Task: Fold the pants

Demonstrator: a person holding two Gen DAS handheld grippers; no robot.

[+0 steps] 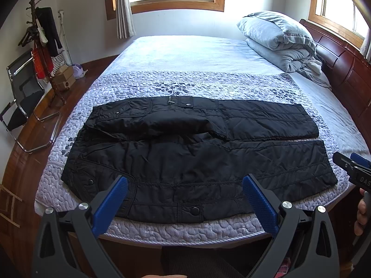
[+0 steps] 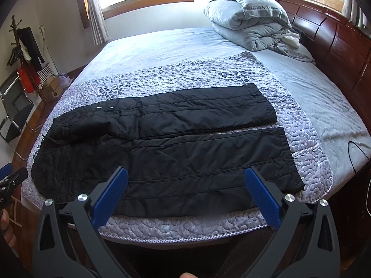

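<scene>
The pants (image 1: 192, 155) lie flat across the quilt (image 1: 190, 83) near the bed's (image 1: 185, 51) front edge, waist to your left, both legs running right and side by side with a thin strip of quilt between them. Spread this way, each leg edge and hem is open to a pinch, which suits a first fold of one leg over the other. The seat is rumpled near the crotch; judge that it may bunch when folded. Your left gripper (image 1: 185, 199) hovers over the near waist end, jaws wide apart, holding nothing. Your right gripper (image 2: 186, 193) hangs over the near leg toward the hem, jaws equally wide, empty. Neither touches cloth, as far as can be seen. A duvet (image 2: 250, 20) sits well apart by the headboard (image 2: 336, 37), out of the working area.
</scene>
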